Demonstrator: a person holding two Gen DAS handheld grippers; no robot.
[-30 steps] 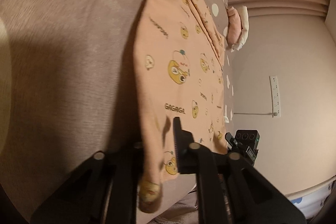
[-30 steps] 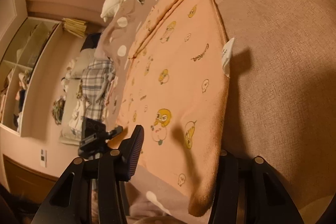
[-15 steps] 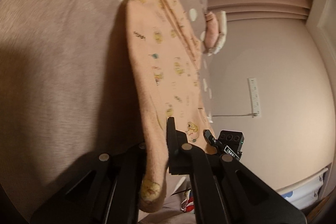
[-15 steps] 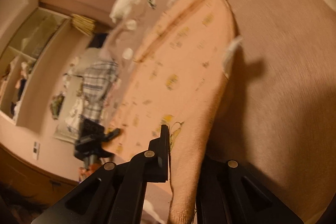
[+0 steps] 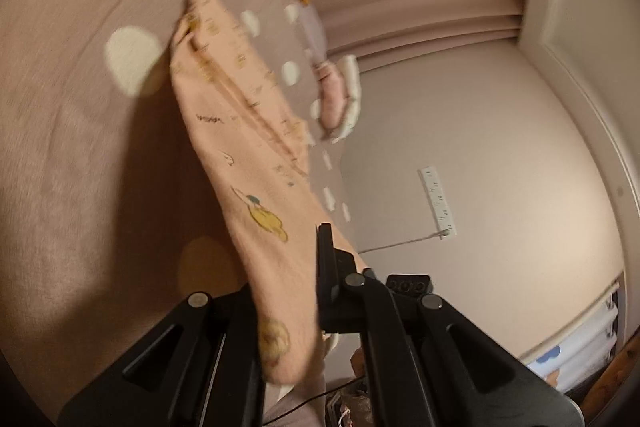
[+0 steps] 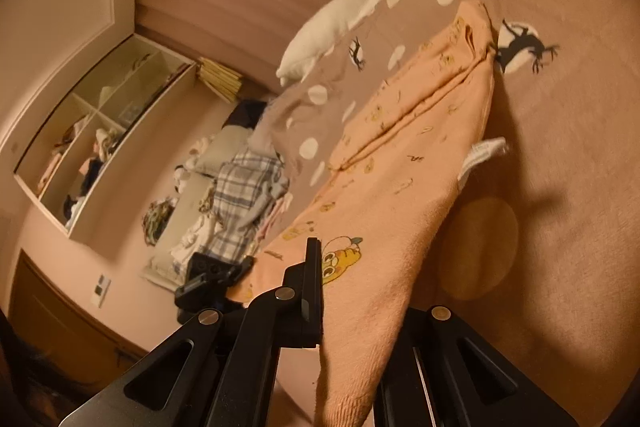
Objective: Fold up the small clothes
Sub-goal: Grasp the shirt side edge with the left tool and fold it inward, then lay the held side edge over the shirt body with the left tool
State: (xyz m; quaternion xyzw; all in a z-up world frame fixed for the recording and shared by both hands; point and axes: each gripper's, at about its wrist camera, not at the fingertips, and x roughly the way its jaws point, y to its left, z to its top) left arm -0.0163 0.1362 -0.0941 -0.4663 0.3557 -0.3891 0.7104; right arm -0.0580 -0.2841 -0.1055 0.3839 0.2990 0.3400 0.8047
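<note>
- The peach garment (image 5: pixel 256 163) lies stretched along the dotted bedspread (image 5: pixel 72 147), with its near hem raised off it. The left tool (image 5: pixel 296 291) is clamped on one near corner and the right tool (image 6: pixel 352 311) on the other.
- Only the left view shows a white power strip (image 5: pixel 437 202) on the wall and a rolled pink cloth (image 5: pixel 334 99) at the bed's far edge.
- Only the right view shows a plush goose (image 6: pixel 340 15), a white care label (image 6: pixel 482 153) at the garment's right edge, a plaid cloth (image 6: pixel 244 195) on a heap, and wall shelves (image 6: pixel 100 135).
- A second ago the right tool's jaws stood apart around the hem; now they pinch it. Both hems have come up from the bed, and the cloth is drawn narrower.
- The small dark lettering on the garment is too blurred to read now.
</note>
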